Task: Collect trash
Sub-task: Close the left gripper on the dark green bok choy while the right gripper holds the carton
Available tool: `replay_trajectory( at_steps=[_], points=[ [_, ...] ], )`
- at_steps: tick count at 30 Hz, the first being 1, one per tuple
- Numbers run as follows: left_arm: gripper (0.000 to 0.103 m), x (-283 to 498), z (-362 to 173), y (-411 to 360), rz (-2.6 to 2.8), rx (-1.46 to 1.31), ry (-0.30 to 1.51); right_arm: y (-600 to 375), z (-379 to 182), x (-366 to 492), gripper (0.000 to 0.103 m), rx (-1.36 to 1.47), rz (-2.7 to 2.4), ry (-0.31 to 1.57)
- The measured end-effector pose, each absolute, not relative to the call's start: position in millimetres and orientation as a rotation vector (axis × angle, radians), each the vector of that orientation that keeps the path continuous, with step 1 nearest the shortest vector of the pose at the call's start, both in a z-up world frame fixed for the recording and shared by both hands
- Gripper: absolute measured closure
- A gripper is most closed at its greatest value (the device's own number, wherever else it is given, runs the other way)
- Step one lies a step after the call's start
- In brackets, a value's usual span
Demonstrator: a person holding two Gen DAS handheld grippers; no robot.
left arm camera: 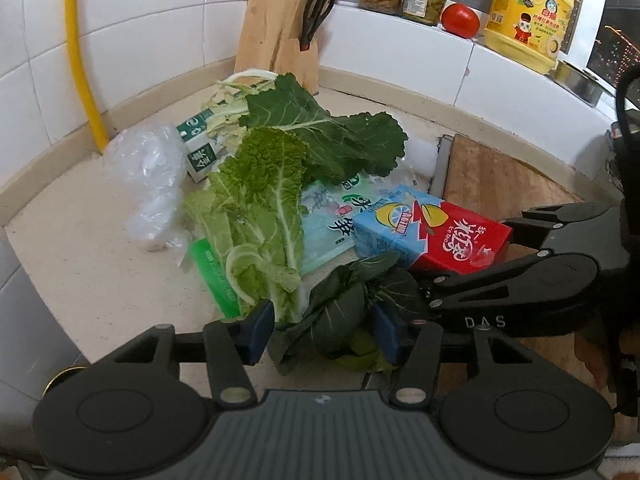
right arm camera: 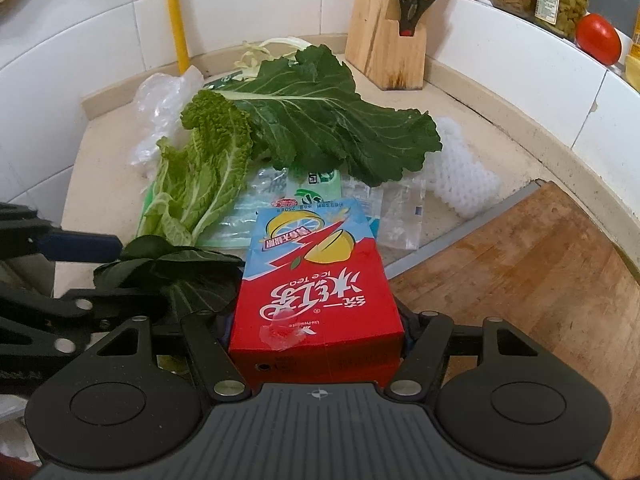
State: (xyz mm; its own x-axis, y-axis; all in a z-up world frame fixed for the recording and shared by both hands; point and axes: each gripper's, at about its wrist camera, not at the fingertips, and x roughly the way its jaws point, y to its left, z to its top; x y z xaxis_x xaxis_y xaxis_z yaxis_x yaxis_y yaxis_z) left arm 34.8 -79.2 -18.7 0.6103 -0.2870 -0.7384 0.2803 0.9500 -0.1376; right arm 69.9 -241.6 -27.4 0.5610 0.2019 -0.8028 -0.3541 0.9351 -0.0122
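Note:
A crumpled dark green leaf [left arm camera: 340, 312] lies on the beige counter [left arm camera: 100, 272] between the blue pads of my left gripper [left arm camera: 324, 332]. The jaws stand half apart on either side of it without squeezing it. From the right wrist view the same leaf [right arm camera: 168, 268] sits beside the left gripper [right arm camera: 108, 276]. My right gripper [right arm camera: 316, 332] is shut on a red and blue iced tea carton [right arm camera: 316, 280], one finger on each side. The carton [left arm camera: 432, 232] and the right gripper [left arm camera: 468, 256] show at the right of the left wrist view.
Behind lie a pale cabbage leaf [left arm camera: 256, 216], a big dark leaf [left arm camera: 320, 140], green wrappers [left arm camera: 332, 220], a clear plastic bag [left arm camera: 152, 184] and white foam netting [right arm camera: 460, 172]. A wooden cutting board [right arm camera: 520, 280] is at right. A knife block [left arm camera: 280, 40], jars, tomato and detergent bottle line the back.

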Motion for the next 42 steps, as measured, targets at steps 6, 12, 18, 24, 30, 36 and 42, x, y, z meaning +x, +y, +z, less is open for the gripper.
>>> replay_trajectory(
  at_steps=[6, 12, 18, 24, 30, 36, 42],
  points=[
    [0.033, 30.6, -28.8, -73.8, -0.331, 0.011, 0.856, -243.4, -27.6, 70.2, 0.029, -0.166, 0.331, 0.913],
    [0.03, 37.9, -27.1, -89.7, -0.349, 0.076, 0.807, -242.0, -28.2, 69.0, 0.028, -0.188, 0.333, 0.909],
    [0.039, 40.2, -23.8, -98.9, -0.45, 0.173, 0.795, -245.3, -28.3, 71.7, 0.028, -0.182, 0.324, 0.908],
    [0.05, 48.8, -32.8, -106.9, -0.494, 0.119, 0.862, -250.0, -26.2, 72.3, 0.03, -0.167, 0.316, 0.914],
    [0.062, 52.0, -25.4, -104.3, -0.484, 0.119, 0.877, -257.1, -17.5, 70.1, 0.031, -0.066, 0.336, 0.927],
    [0.07, 47.7, -19.8, -96.8, -0.479, 0.1, 0.882, -257.5, -9.9, 65.2, 0.031, -0.05, 0.315, 0.918],
    [0.078, 35.1, -15.3, -86.0, -0.488, 0.081, 0.869, -262.3, 1.9, 49.5, 0.031, -0.051, 0.267, 0.911]
  ],
)
